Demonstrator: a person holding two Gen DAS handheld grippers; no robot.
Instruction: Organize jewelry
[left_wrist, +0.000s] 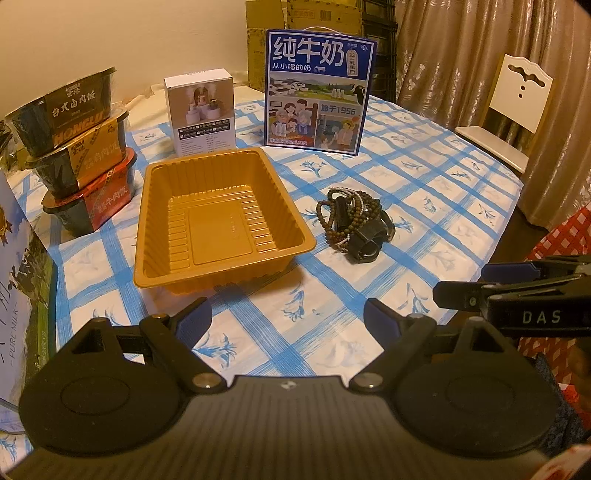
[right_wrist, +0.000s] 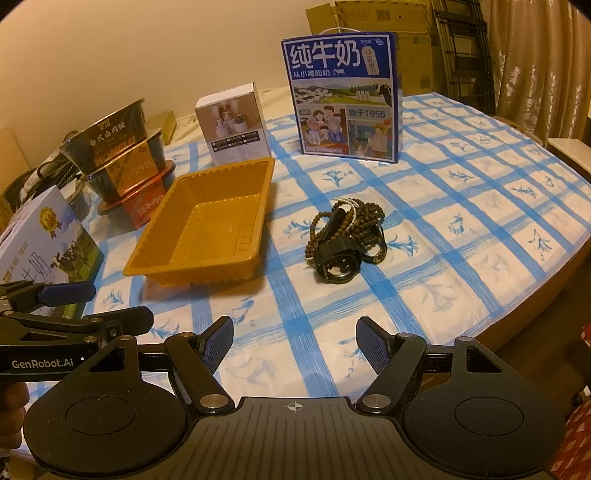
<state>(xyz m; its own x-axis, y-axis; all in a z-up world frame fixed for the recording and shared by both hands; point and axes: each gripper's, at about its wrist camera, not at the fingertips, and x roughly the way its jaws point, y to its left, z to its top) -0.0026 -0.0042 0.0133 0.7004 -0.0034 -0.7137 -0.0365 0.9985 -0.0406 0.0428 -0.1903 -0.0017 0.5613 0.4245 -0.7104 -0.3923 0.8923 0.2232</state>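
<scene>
2 grippers, left gripper (left_wrist: 288, 317) and right gripper (right_wrist: 294, 341), hang spread apart and empty near the tray (left_wrist: 218, 264). Right of the tray, the jewelry (right_wrist: 345, 236) lies tangled; pinch 1 strand, lift slowly.

The tray (left_wrist: 221, 218) is glossy ribbed orange plastic. The tablecloth (left_wrist: 424, 173) looks like smooth, faintly shiny plastic sheet. The beads (right_wrist: 364, 214) look like matt brown wood. The watch (right_wrist: 338, 264) is black with a glossy face. The milk box (left_wrist: 319, 92) is printed cardboard.
</scene>
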